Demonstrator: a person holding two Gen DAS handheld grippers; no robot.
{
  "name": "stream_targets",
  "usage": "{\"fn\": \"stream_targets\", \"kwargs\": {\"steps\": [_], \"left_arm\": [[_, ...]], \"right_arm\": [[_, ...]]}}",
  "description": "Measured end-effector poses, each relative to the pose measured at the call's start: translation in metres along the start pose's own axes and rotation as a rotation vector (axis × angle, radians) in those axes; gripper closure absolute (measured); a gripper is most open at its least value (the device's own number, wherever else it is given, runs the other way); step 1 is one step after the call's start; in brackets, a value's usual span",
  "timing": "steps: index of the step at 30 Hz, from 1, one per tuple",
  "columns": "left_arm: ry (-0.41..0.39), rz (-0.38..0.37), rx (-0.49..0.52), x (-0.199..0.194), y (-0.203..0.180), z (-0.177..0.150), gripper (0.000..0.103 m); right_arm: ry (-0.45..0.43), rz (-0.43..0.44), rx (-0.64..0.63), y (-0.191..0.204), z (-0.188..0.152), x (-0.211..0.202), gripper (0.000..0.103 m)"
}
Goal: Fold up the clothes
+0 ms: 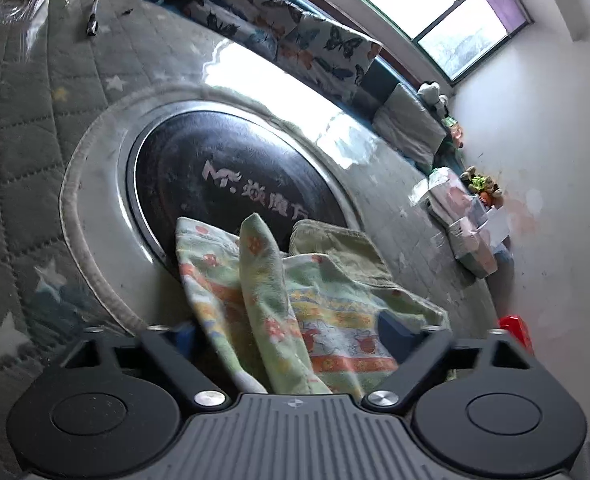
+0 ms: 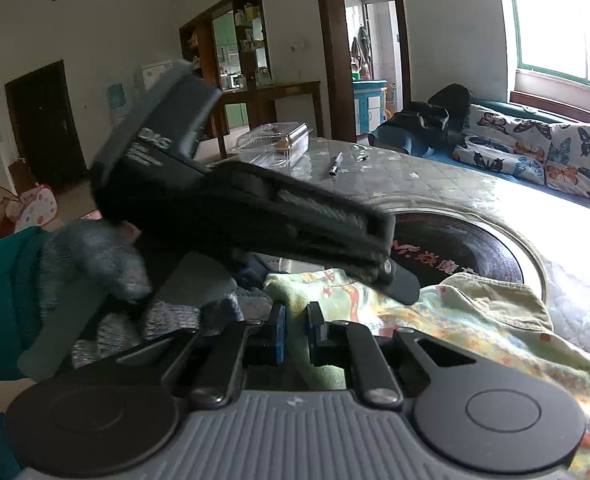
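**A:** Quilted star-print cover on the counter [image 1: 23, 184], dark round plate [image 1: 223, 176] inset in the middle, butterfly-print cushions [image 2: 535, 148] under the window behind. Patterned garment [image 1: 295, 312] lies bunched at the near edge of that plate, partly over its rim.

**B:** Grip status?

**A:** My right hand-held gripper [image 2: 295, 330] is clenched on a fold of the garment; cloth is pinched between the blue pads. My left hand-held gripper [image 1: 287, 334] is released: jaws stand apart with a ridge of cloth between them, pads not pressing on it. In the right view it crosses just above the garment, close to the right one.

**B:** How do I finish the step cleanly?

**A:** My read: close the left on a single edge, not the whole ridge. Then pull the two grips apart to tension the cloth before folding. Keep it low over the counter so it doesn't twist.

**B:** Risks?

**A:** Grabbing two layers. Also the pen [image 2: 336, 164] and clear plastic box [image 2: 275, 142] sit further back; stay clear.
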State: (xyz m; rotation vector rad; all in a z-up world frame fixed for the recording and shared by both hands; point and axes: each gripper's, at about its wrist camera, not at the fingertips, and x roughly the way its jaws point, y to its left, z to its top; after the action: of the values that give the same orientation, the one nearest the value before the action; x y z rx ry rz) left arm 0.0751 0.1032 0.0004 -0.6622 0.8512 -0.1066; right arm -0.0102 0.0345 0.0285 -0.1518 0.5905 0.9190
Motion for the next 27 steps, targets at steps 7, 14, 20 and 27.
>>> {"fn": "stream_targets", "kwargs": {"steps": [7,14,20,27], "left_arm": [[0.026,0.024,-0.059,0.008,0.015,-0.002,0.084],[0.023,0.022,-0.051,0.007,0.018,-0.002,0.087],[0.010,0.031,-0.014,0.007,0.012,-0.004,0.081],[0.006,0.038,0.041,0.010,0.002,-0.005,0.067]], "right_arm": [[0.004,0.014,0.019,-0.006,-0.003,-0.004,0.088],[-0.002,-0.162,0.138,-0.054,-0.018,-0.031,0.068],[0.001,-0.427,0.307,-0.129,-0.045,-0.051,0.048],[0.015,-0.560,0.442,-0.189,-0.072,-0.053,0.048]]}}
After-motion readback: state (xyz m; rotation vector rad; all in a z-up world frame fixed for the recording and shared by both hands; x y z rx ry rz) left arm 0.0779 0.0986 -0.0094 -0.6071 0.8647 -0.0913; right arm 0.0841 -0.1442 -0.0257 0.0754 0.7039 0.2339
